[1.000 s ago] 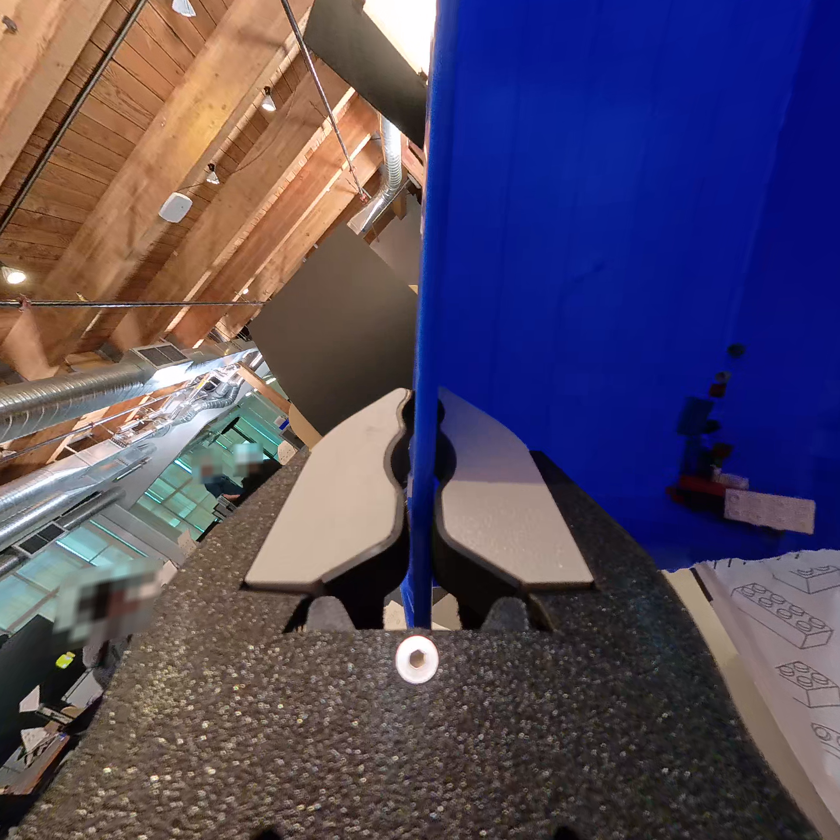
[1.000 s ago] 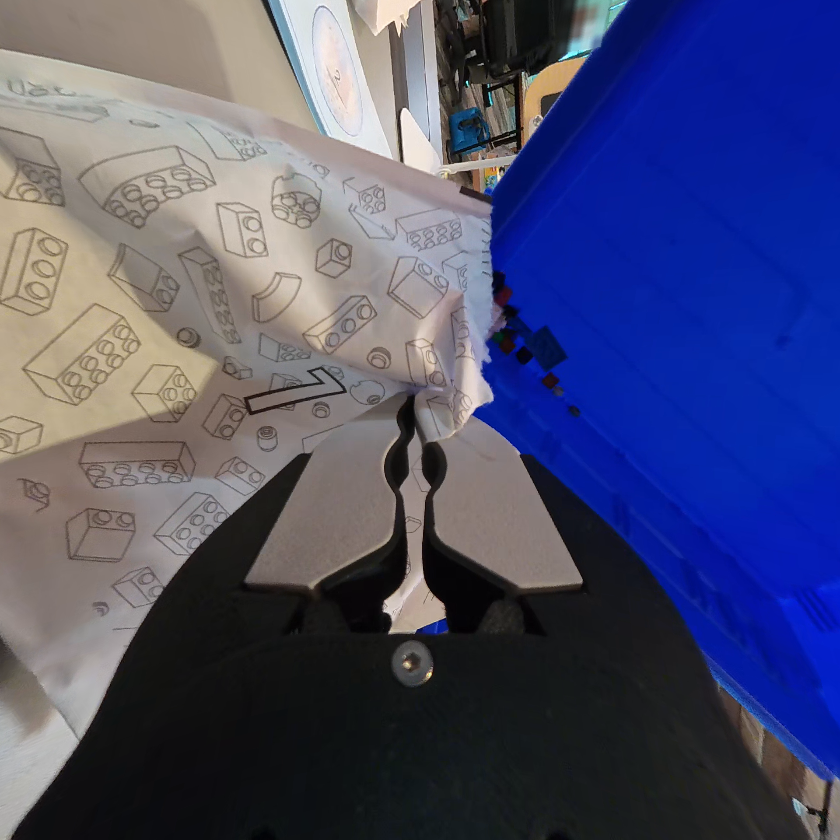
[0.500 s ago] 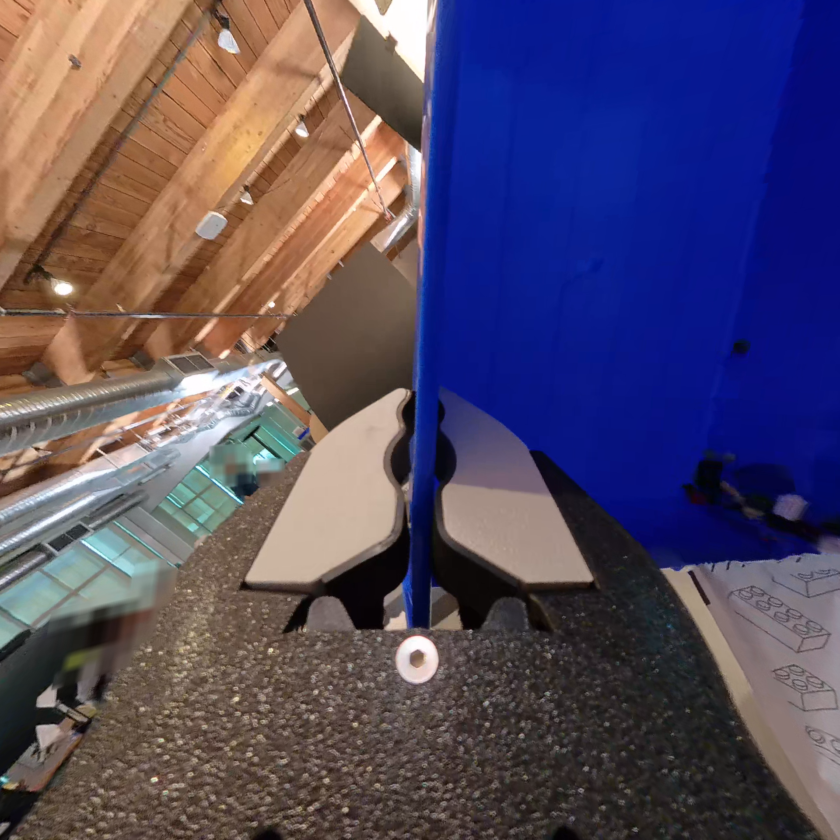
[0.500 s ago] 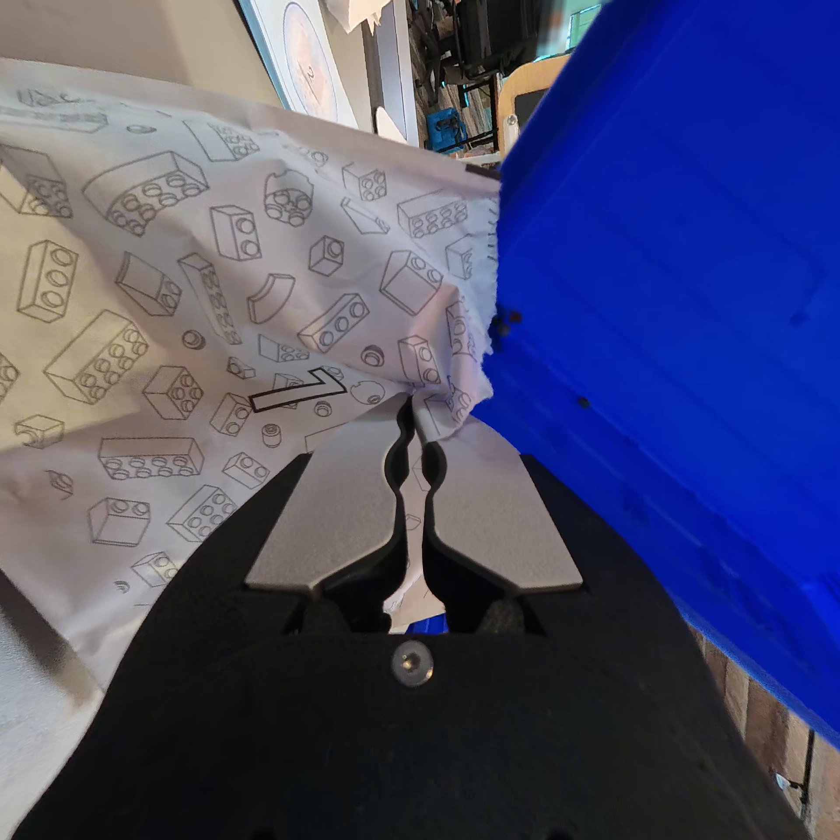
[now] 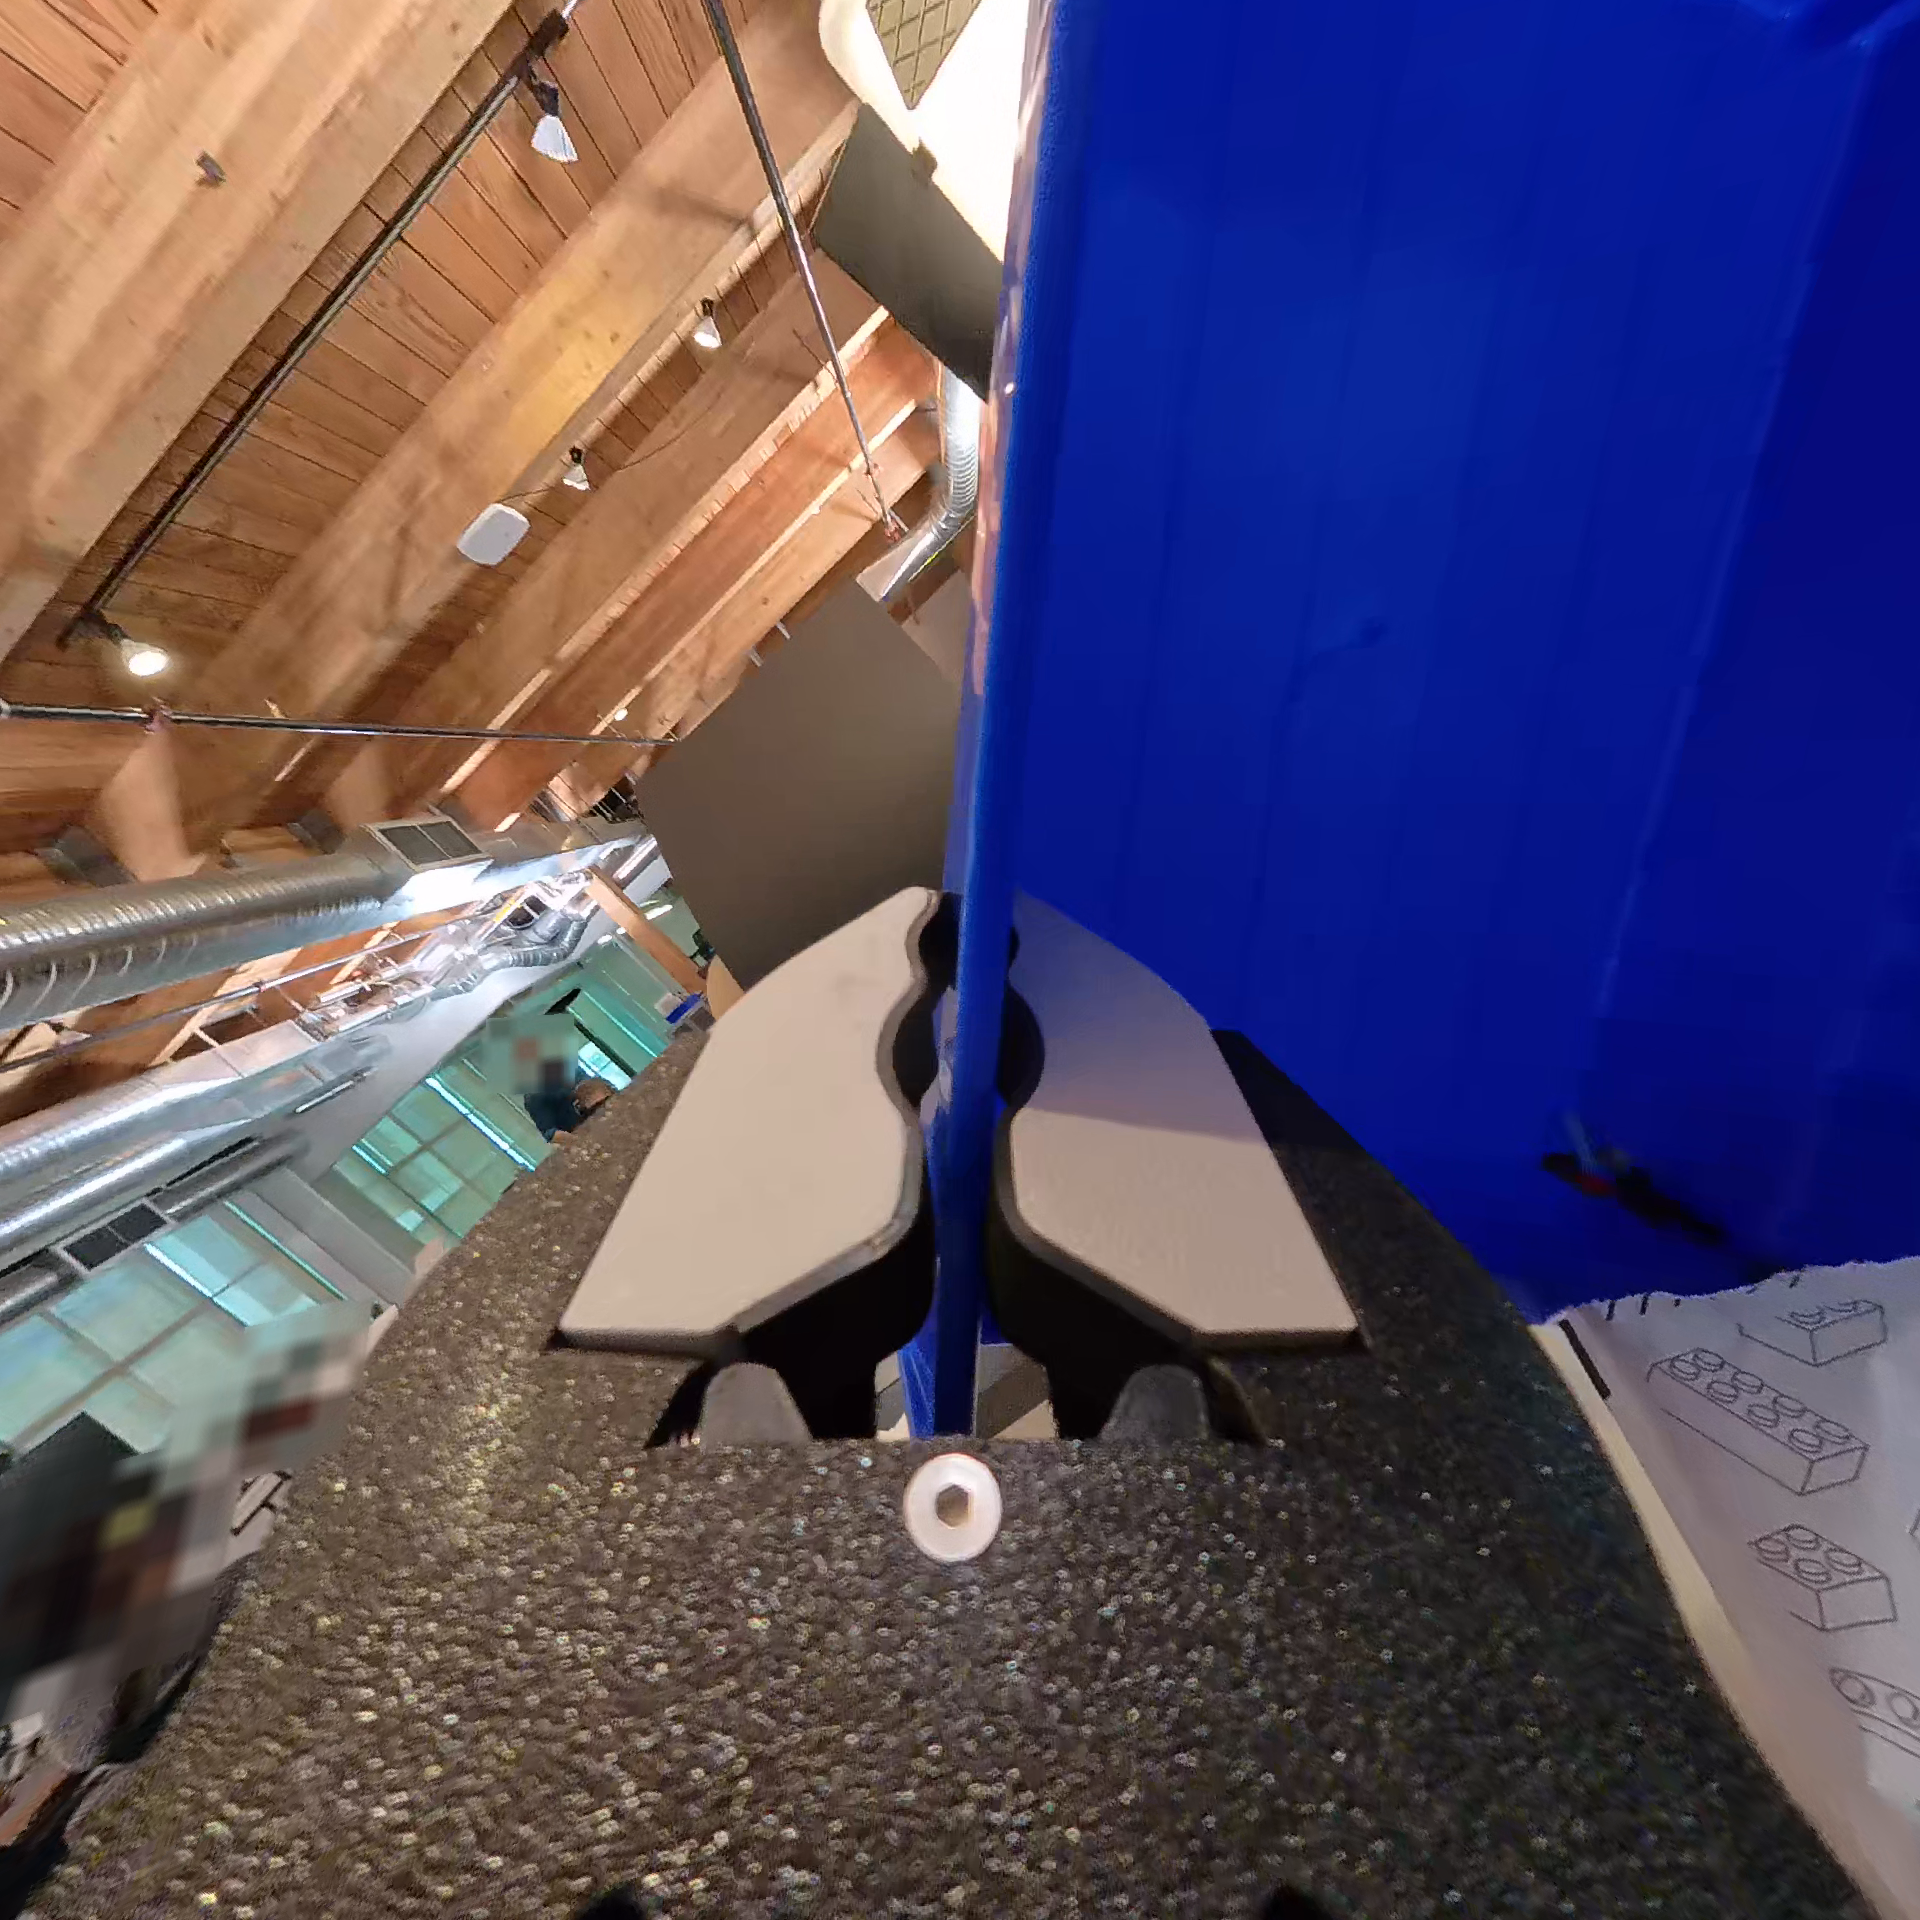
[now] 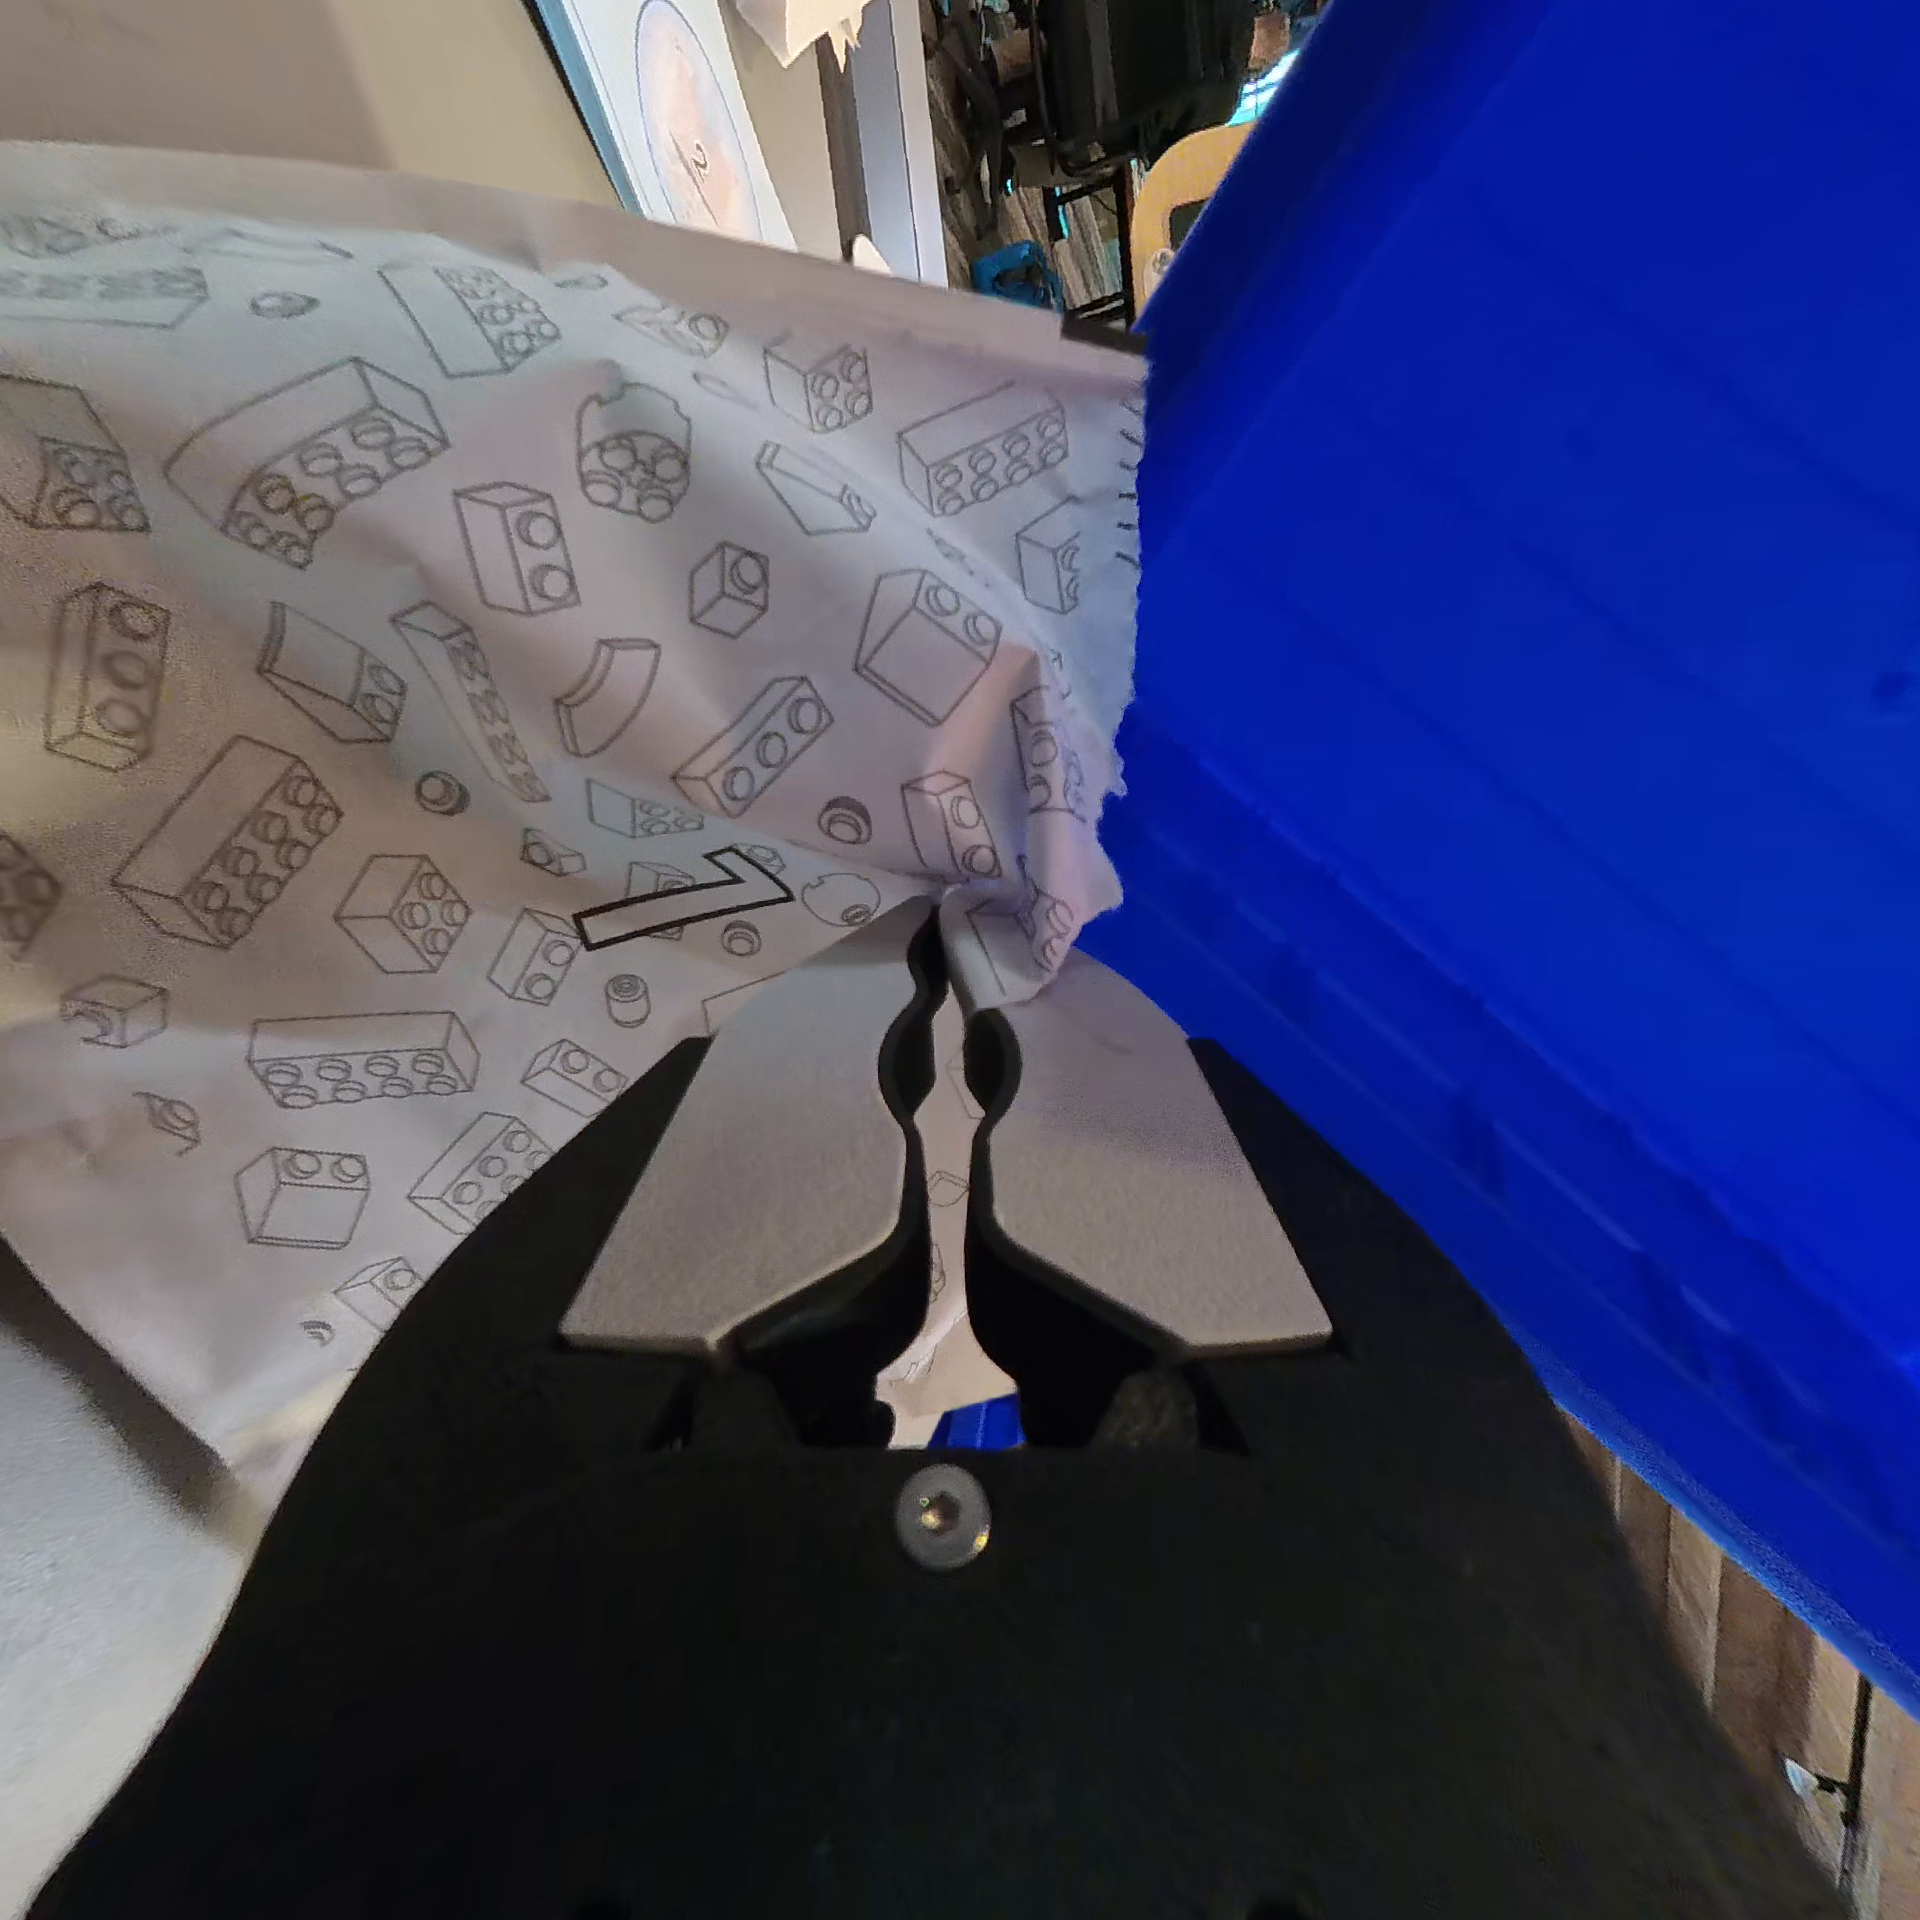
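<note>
My left gripper point(image 5: 971, 935) is shut on the thin wall of a blue plastic bin point(image 5: 1455, 623), held tipped up on edge toward the ceiling. A few small dark and red pieces point(image 5: 1621, 1190) lie low inside the bin by its mouth. My right gripper point(image 6: 940, 925) is shut on the torn edge of a white paper bag point(image 6: 520, 675) printed with brick outlines. The bag's open mouth meets the bin point(image 6: 1558, 727). The bag also shows at the lower right of the left wrist view point(image 5: 1766, 1455).
A wooden beam ceiling point(image 5: 364, 364) with metal ducts point(image 5: 208, 925) and lamps fills the left of the left wrist view. A pale tabletop point(image 6: 208, 73) with a framed round picture point(image 6: 686, 114) lies beyond the bag. Chairs and furniture point(image 6: 1091, 62) stand farther back. Left tips to right tips: about 25 cm.
The bin has tipped up further. The loose small pieces that lay inside it slid down toward the bag's mouth; few remain in view. Both grasps have held.
</note>
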{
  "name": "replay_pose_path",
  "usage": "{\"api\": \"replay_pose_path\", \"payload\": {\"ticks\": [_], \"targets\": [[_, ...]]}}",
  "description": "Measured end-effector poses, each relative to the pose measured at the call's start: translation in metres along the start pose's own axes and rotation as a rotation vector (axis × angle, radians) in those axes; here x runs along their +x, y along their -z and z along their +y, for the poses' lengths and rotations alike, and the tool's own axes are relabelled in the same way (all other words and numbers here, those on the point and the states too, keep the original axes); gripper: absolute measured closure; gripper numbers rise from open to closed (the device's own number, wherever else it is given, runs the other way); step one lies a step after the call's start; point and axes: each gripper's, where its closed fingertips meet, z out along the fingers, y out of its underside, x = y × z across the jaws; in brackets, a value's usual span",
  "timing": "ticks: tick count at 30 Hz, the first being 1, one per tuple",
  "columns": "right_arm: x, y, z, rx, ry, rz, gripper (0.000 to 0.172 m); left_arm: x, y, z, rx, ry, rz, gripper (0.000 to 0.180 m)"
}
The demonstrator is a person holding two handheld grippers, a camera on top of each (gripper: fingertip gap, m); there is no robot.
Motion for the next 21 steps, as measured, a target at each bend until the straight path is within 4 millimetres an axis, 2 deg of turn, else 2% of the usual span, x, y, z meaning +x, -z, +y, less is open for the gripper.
{"api": "replay_pose_path", "payload": {"ticks": [8, 11, 16, 18, 21], "targets": [[0.002, 0.0, 0.001, -0.007, -0.004, 0.011, 0.172, -0.001, 0.0, -0.004, 0.003, 0.005, 0.0, 0.176], [0.005, 0.0, 0.003, -0.011, -0.014, 0.021, 0.172, -0.008, -0.001, -0.004, -0.002, 0.03, -0.007, 0.175], [0.009, -0.001, 0.006, -0.03, -0.034, 0.039, 0.172, -0.003, 0.0, -0.012, 0.028, 0.017, -0.018, 0.175], [0.008, -0.002, 0.009, -0.047, -0.036, 0.034, 0.172, 0.004, 0.0, -0.017, 0.044, -0.043, -0.036, 0.176], [0.009, -0.001, 0.008, -0.035, -0.044, 0.038, 0.172, 0.002, -0.001, -0.016, 0.044, -0.027, -0.025, 0.175]]}}
